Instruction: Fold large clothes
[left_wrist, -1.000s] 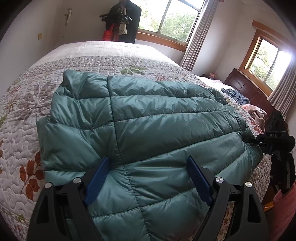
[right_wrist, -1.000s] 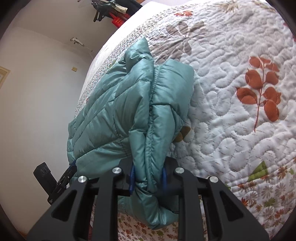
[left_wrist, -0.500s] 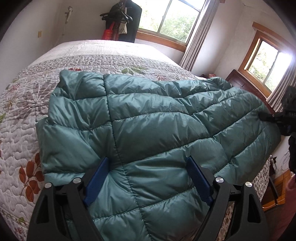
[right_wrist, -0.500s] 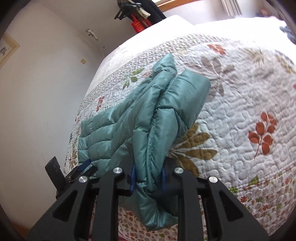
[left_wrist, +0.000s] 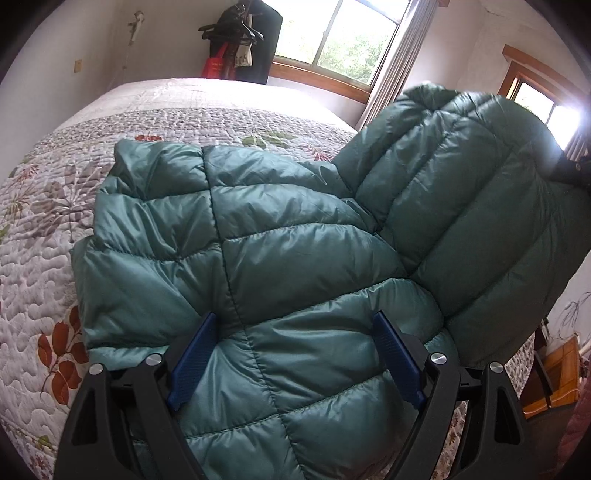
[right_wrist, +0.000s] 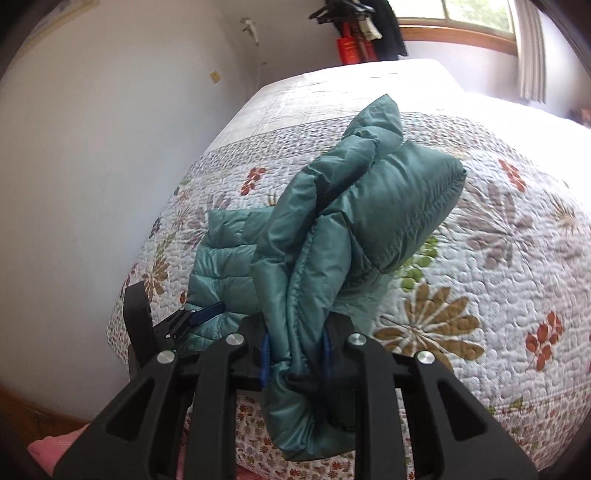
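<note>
**Jacket half raised, fold not yet laid**

My right gripper is clamped on a thick bunched edge of the teal puffer jacket, which rises ahead of its fingers, clear of the quilted bed below. My left gripper rests with jaws spread wide, its blue pads either side of the near panel, gripping nothing. That end of the jacket lies flat on the bed just ahead of the left tool; the lifted half stands up to its right.

Risks as I judge them: slick shell fabric (puffy, springy) could creep out of the right clamp. With the left side unpinned, the whole jacket may drag across instead of folding, or the bunch may land twisted.
</note>
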